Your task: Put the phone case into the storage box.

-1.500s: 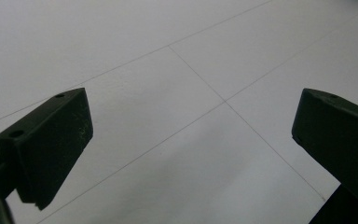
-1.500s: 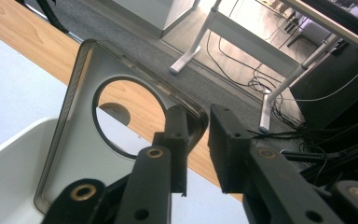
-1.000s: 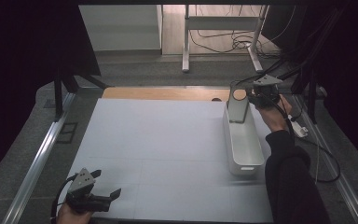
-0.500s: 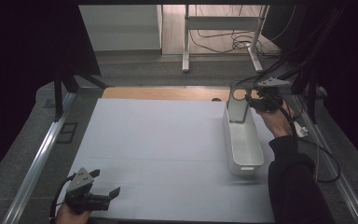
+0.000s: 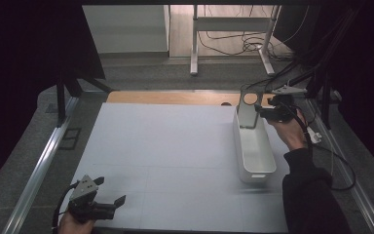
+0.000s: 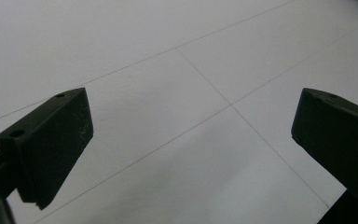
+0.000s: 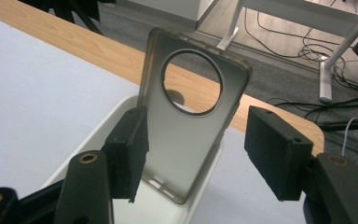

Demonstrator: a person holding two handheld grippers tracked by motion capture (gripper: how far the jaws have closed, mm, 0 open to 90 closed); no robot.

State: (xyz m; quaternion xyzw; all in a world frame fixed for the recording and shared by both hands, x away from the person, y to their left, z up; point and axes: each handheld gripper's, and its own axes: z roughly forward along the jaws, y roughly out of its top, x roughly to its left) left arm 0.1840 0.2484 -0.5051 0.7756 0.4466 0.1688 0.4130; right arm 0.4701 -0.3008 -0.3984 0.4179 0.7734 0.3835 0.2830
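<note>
While it leans upright against the far end wall of the white bin [image 5: 253,148], the translucent grey phone case [image 7: 186,126] stands with its lower edge down inside that bin and its round camera cut-out uppermost. In the high view the phone case [image 5: 247,108] sits at the bin's far end, close to the table's wooden edge strip [image 5: 175,97].

Around the case stands the right gripper [image 7: 196,149], its jaws parted and lately widening: in the right gripper view the left pad lies at or just beside the case's edge, while the right pad stands clear of it, so no grip shows. From above, the right gripper [image 5: 272,112] sits just right of the case, held by a hand in a dark sleeve [image 5: 311,195].

Well apart, at the near left corner of the white table top [image 5: 165,146], the left gripper [image 5: 114,204] rests low with its jaws spread wide; the left gripper view has nothing between them but the white surface with thin lines.
</note>
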